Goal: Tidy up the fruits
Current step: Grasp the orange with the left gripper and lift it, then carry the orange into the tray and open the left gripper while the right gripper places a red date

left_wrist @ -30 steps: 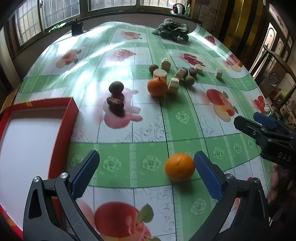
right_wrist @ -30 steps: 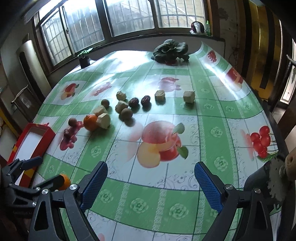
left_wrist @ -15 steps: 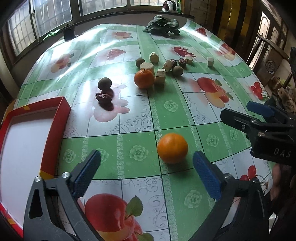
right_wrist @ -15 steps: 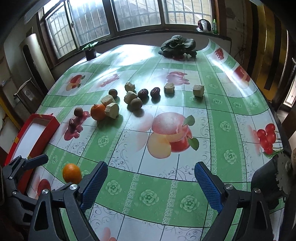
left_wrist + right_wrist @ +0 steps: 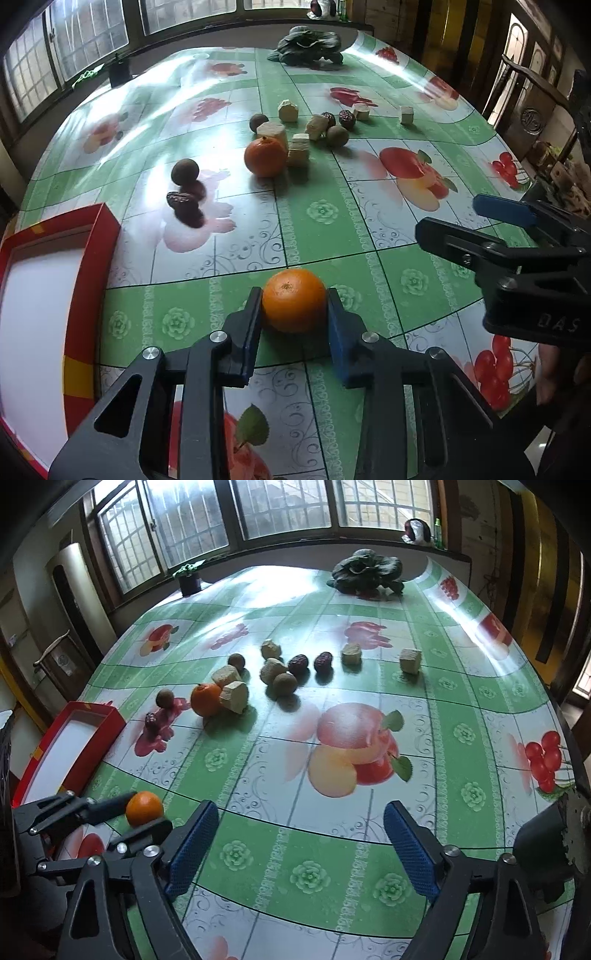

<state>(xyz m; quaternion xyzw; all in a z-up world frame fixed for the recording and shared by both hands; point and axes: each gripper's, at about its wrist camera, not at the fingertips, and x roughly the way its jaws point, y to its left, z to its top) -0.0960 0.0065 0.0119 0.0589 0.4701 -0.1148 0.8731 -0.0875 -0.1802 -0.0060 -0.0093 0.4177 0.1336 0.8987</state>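
My left gripper [image 5: 294,314] is shut on an orange [image 5: 294,300] near the table's front edge; both pads touch its sides. It also shows in the right wrist view [image 5: 144,807]. A second orange [image 5: 265,156] sits farther back among brown fruits, dark dates and beige blocks. A red tray with a white floor [image 5: 92,266] lies at the left. My right gripper [image 5: 301,843] is open and empty over the cloth at the front, to the right of the left gripper.
The table carries a green fruit-print cloth [image 5: 314,236]. A brown fruit [image 5: 185,171] and a date [image 5: 183,201] lie between tray and orange pile. A dark leafy bundle [image 5: 306,46] sits at the far edge. Windows line the back wall.
My left gripper has moved forward around the near orange and closed on it; it was wide open before. The right gripper stays open and has shifted only slightly.
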